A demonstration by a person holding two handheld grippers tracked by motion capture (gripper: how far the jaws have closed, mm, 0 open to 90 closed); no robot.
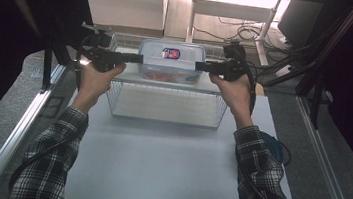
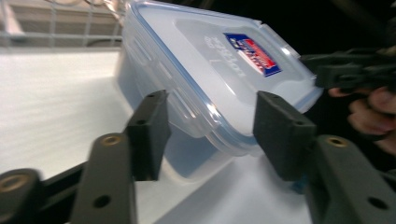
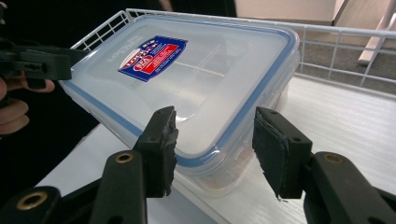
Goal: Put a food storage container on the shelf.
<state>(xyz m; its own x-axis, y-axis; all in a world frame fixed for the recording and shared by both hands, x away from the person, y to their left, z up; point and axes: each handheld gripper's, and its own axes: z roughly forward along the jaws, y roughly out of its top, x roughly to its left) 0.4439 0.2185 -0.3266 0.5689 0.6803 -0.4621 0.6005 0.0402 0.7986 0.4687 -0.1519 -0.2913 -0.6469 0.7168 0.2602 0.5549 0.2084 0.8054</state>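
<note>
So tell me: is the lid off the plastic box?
No, the lid sits closed on the plastic box, its blue seal running along the rim.

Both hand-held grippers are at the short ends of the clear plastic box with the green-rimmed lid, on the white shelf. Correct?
Not quite: the lid's rim is blue, not green, as the right gripper view shows. Otherwise yes: the left hand-held gripper and right hand-held gripper are at the short ends of the clear plastic box on the white shelf.

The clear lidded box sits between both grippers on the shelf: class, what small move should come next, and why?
Probably close both grippers on the box's ends. The clear box rests on the white shelf, and the left gripper and right gripper each stand open astride one short end at its lid flap, so neither grips it yet.
</note>
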